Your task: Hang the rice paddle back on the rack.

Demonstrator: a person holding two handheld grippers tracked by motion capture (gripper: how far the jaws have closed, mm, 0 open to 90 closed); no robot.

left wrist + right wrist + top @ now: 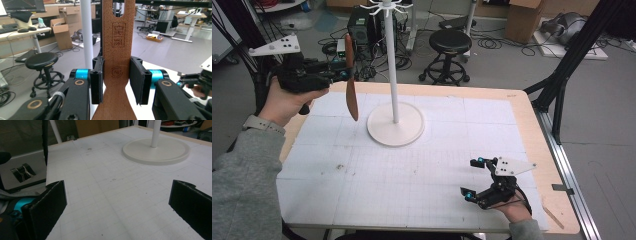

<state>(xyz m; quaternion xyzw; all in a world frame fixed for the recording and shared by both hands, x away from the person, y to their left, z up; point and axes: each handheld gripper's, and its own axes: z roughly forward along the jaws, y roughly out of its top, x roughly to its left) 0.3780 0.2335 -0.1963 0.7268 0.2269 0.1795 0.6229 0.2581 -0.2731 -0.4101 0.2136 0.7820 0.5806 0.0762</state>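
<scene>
While the left gripper (343, 75) hangs high over the far left part of the table (532, 125), its two black pads (97, 80) press on the sides of a wooden spatula (350, 82). The jaws stand only partly open, as wide as the brown handle between them. The spatula hangs almost straight up and down, with its wide end low, above the white mat (412, 185) and just left of the white stand (395, 120). In the left gripper view the handle (117, 62) shows a stamped mark, a small round mark and a slot at the top.

The right gripper (473, 178) sits low over the near right part of the mat. Its jaws are wide apart and there is nothing between them. In the right gripper view its pads (48, 205) frame the bare mat (105, 195).

The mat is white with thin grey grid lines and a few small dark specks. It covers most of the table, and a light wood edge shows around it. The stand has a round flat base (156, 151) and a thin white pole (391, 60) with hooks at the top.

Behind the table the floor is grey. A black round stool (451, 47) on wheels stands there, near black cables on the floor and a cardboard box (524, 17). A black slanted frame leg (572, 60) stands at the right of the table.
</scene>
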